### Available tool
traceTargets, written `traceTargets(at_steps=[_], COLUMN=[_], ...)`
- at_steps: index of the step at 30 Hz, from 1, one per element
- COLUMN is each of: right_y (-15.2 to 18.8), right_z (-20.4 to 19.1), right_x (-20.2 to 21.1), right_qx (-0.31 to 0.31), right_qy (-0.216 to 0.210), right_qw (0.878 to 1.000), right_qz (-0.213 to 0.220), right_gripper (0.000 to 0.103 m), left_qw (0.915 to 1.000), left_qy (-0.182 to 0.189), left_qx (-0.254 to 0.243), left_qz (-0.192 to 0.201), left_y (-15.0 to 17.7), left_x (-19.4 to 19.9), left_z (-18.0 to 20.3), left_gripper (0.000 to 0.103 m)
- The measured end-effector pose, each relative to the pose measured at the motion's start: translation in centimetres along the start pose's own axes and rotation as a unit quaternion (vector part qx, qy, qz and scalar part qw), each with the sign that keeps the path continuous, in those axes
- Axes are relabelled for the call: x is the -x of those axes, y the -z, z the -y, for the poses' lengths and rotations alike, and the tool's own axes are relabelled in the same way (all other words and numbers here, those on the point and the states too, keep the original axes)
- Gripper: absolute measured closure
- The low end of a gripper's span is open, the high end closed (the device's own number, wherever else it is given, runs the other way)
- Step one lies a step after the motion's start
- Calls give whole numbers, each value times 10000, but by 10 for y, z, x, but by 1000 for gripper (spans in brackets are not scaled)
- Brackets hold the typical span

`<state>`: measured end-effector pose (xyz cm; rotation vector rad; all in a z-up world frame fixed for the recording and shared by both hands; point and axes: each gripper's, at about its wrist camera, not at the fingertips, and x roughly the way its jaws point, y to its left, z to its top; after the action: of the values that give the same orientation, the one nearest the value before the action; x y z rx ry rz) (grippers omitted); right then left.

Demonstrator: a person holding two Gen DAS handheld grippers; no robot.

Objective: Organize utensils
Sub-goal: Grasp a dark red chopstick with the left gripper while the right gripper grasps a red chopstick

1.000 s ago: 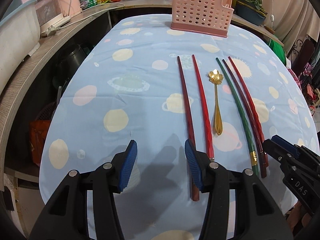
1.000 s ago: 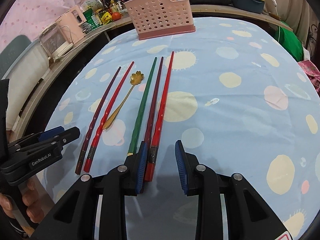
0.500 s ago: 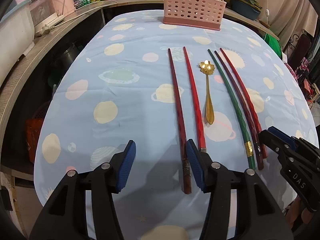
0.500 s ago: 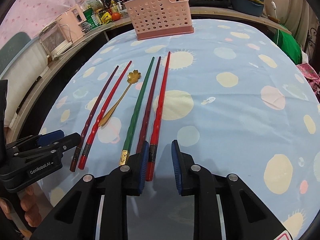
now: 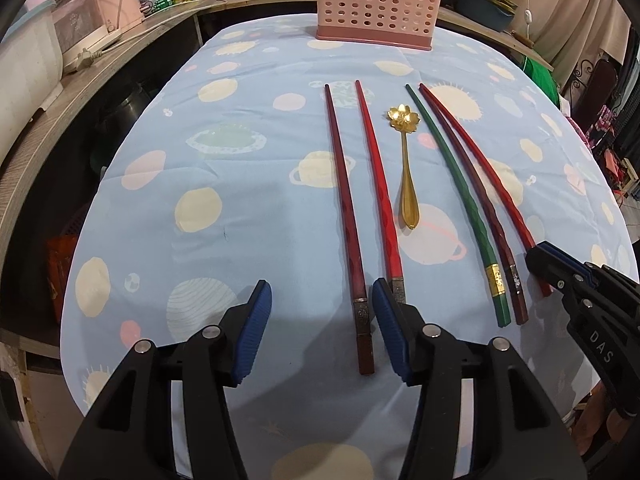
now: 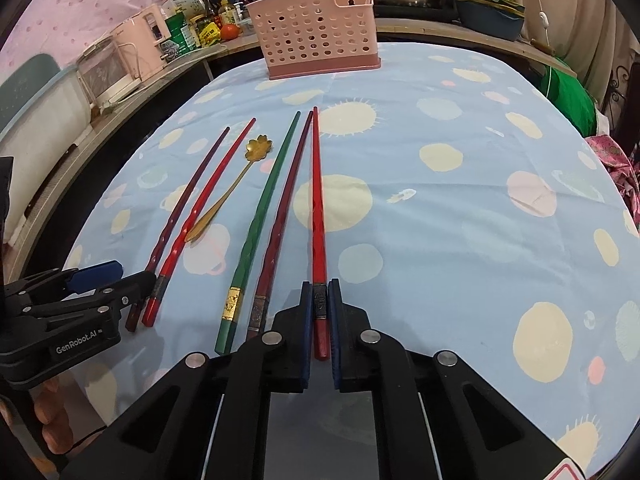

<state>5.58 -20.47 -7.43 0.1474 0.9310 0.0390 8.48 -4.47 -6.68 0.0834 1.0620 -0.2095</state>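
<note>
Several chopsticks and a gold flower-headed spoon (image 5: 407,168) lie side by side on the blue spotted tablecloth (image 5: 240,184). My right gripper (image 6: 320,300) is shut on the near end of the rightmost red chopstick (image 6: 317,200); it also shows in the left wrist view (image 5: 476,160). Left of it lie a dark red chopstick (image 6: 280,216) and a green one (image 6: 260,208). My left gripper (image 5: 320,304) is open, with the near end of the leftmost dark red chopstick (image 5: 344,208) between its fingers; a red chopstick (image 5: 380,200) passes under its right finger. A pink perforated utensil holder (image 5: 376,4) stands at the table's far end.
A wooden counter (image 5: 100,60) curves along the left and back with a pink appliance (image 5: 100,8), bottles, a tomato and pots. Green cloth (image 6: 568,96) lies at the far right edge. The table's right half (image 6: 480,220) holds only cloth.
My right gripper has closed on the rightmost red chopstick's near end. My left gripper has pulled back slightly, so the leftmost chopstick's end now lies between its fingers.
</note>
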Motion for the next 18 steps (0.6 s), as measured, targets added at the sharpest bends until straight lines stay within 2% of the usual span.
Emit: traceTargets(at_steps=[4, 8, 11, 16, 18], right_y=[0, 1, 1, 2, 3], right_z=[1, 1, 1, 2, 3], right_x=[1, 1, 1, 4, 5], right_qx=[-16, -22, -25, -52, -80], right_qy=[-30, -36, -36, -78, -113], right_qw=[10000, 10000, 10000, 10000, 9999], right_qz=[-3, -1, -1, -9, -21], right_gripper=[96, 96, 96, 96, 96], left_qw=[10000, 10000, 9999, 9998, 9998], left_qy=[-1, 59, 105, 187, 213], left_qx=[-6, -19, -29, -26, -3], left_qz=[22, 38, 34, 14, 1], left_y=[2, 3, 4, 6, 6], left_x=[1, 3, 4, 6, 7], left_z=[0, -1, 0, 0, 0], left_gripper=[56, 73, 78, 95, 96])
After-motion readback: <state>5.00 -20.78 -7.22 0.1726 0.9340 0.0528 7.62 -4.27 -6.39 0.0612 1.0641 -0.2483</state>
